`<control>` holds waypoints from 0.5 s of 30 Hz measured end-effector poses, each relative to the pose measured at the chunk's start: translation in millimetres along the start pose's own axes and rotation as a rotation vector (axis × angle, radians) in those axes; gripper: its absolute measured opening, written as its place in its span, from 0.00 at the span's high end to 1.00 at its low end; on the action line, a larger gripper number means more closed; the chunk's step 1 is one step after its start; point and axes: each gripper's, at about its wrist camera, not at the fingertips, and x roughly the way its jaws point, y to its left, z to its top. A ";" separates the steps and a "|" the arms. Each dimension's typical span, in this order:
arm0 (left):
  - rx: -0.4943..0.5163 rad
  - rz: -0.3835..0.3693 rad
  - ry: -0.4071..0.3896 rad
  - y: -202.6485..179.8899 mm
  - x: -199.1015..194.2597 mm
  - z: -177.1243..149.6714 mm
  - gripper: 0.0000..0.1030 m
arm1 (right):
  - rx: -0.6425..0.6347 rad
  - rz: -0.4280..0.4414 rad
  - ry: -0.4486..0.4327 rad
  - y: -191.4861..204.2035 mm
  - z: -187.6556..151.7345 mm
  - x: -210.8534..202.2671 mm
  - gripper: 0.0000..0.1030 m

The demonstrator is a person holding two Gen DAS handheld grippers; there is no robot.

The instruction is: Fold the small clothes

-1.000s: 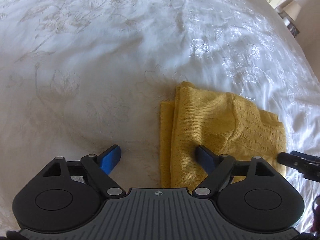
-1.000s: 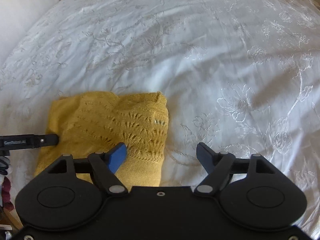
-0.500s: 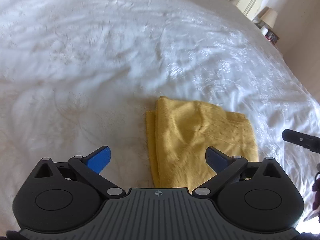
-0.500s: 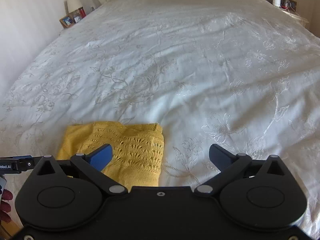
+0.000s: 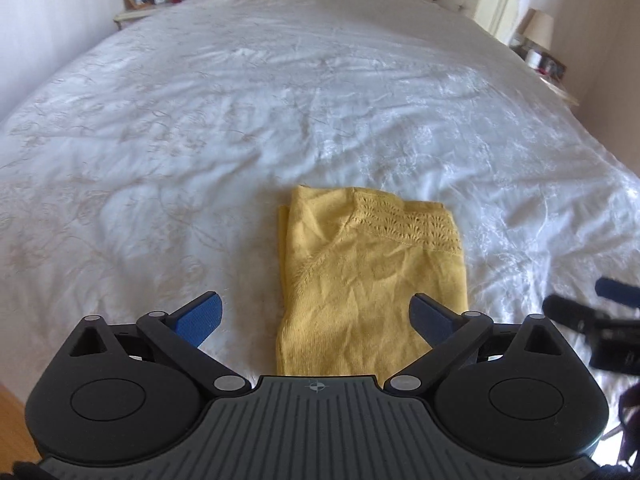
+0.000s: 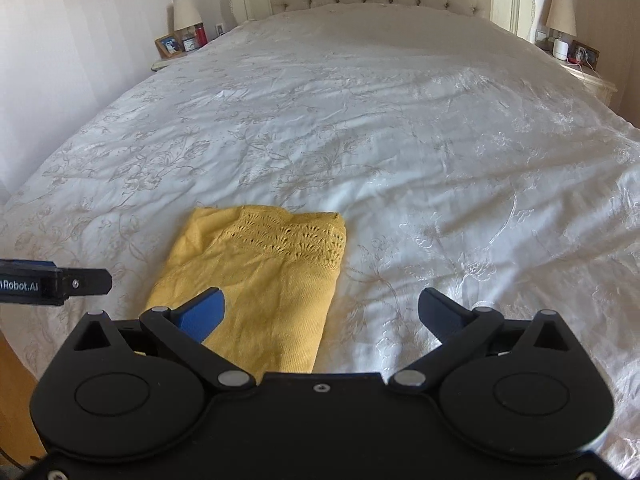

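The left gripper (image 5: pixel 316 318) hangs over the bed (image 5: pixel 280 100), jaws wide and empty. Low in the middle of its frame the folded yellow top (image 5: pixel 372 280) lies flat on the white cover. The right gripper (image 6: pixel 320 314) hovers at the top's right edge, jaws wide, gripping nothing.

Wide bare white bedspread (image 6: pixel 400 140) all around the lone folded yellow garment (image 6: pixel 256 280), nothing upright nearby.
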 end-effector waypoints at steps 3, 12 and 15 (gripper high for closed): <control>-0.013 0.064 -0.006 -6.8 -14.5 0.7 0.02 | -0.027 -0.019 -0.025 5.9 -5.0 -15.9 0.01; 0.048 0.091 -0.051 -26.3 -47.2 8.7 0.02 | -0.006 -0.122 -0.038 13.1 -0.4 -42.2 0.01; 0.028 0.080 -0.030 -29.6 -48.6 7.1 0.02 | 0.039 -0.069 -0.007 10.8 0.3 -44.9 0.01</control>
